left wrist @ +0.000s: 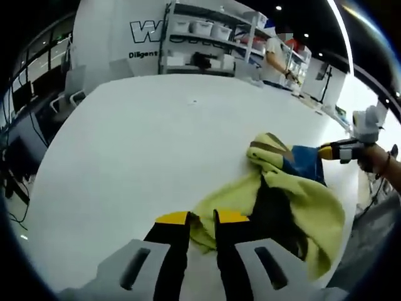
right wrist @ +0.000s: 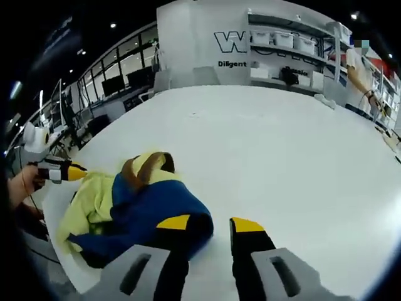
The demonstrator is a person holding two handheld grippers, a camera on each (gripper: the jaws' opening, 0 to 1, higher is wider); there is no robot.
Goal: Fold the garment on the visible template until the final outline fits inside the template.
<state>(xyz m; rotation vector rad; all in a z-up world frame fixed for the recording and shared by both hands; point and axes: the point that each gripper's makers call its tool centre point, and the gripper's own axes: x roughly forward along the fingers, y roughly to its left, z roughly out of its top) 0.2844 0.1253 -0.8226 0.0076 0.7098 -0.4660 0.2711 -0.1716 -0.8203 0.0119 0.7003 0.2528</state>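
A crumpled garment (left wrist: 294,200), yellow-green with a blue panel and a brown band, lies bunched near the white table's edge. In the left gripper view my left gripper (left wrist: 202,217) has its jaws close together with a yellow-green corner of the cloth pinched between them. The right gripper (left wrist: 332,152) reaches in from the right and touches the blue panel. In the right gripper view the garment (right wrist: 138,200) lies to the left, and my right gripper (right wrist: 210,223) stands open, with the blue edge against its left jaw and bare table in the gap. The left gripper (right wrist: 66,170) meets the yellow cloth at far left.
The white table (left wrist: 156,138) stretches wide beyond the garment. Its near edge (right wrist: 62,251) runs close beside the cloth. Shelves with bins (left wrist: 207,37) and a person (left wrist: 276,56) stand behind the table's far side. A hand (left wrist: 376,160) holds the right gripper.
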